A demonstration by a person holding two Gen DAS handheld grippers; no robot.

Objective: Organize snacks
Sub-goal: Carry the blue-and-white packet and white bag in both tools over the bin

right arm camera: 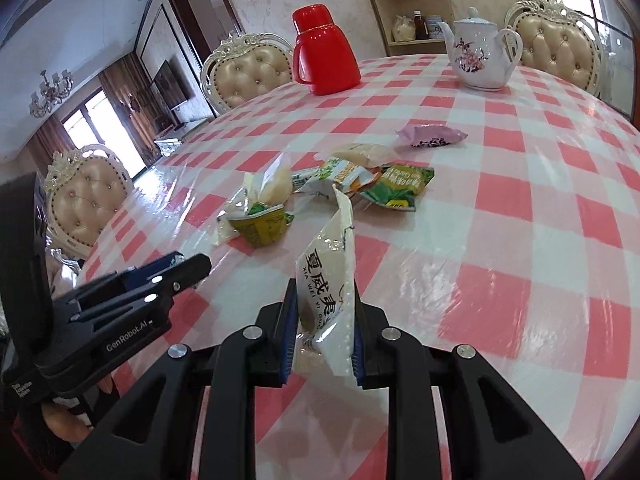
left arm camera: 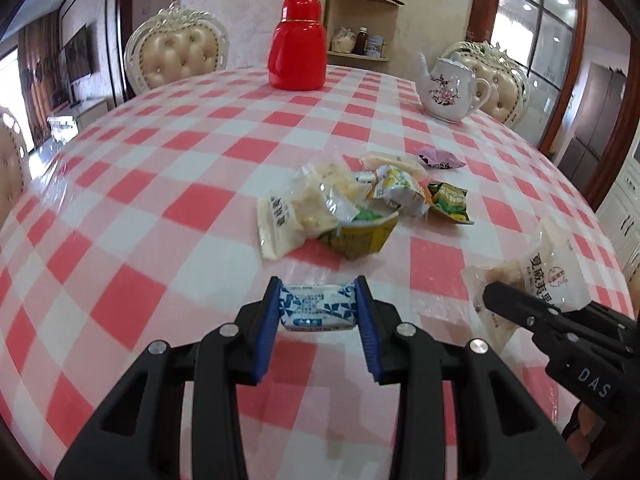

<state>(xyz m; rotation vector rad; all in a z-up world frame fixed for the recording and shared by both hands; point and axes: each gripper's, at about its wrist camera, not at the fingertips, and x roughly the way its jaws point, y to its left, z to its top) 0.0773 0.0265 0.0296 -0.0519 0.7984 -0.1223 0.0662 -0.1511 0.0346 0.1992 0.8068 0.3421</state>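
Checked pink cloth covers the surface (left arm camera: 168, 208), with a loose pile of snacks (left arm camera: 360, 204) at mid-distance. Left tool (left arm camera: 318, 304) clamps a blue-and-white packet (left arm camera: 318, 306) just above the cloth; right tool (right arm camera: 324, 320) pinches a white pouch (right arm camera: 328, 276) upright. Both pickups look done; next, carry each to the pile and release gently.

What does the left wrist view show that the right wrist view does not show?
Only the left wrist view shows the blue-and-white packet that the left gripper pinches. Only the right wrist view shows the chandelier and the front of the white packet held upright in the right gripper. Both show the snack pile, the purple packet, the red flask, the teapot and the checked tablecloth.
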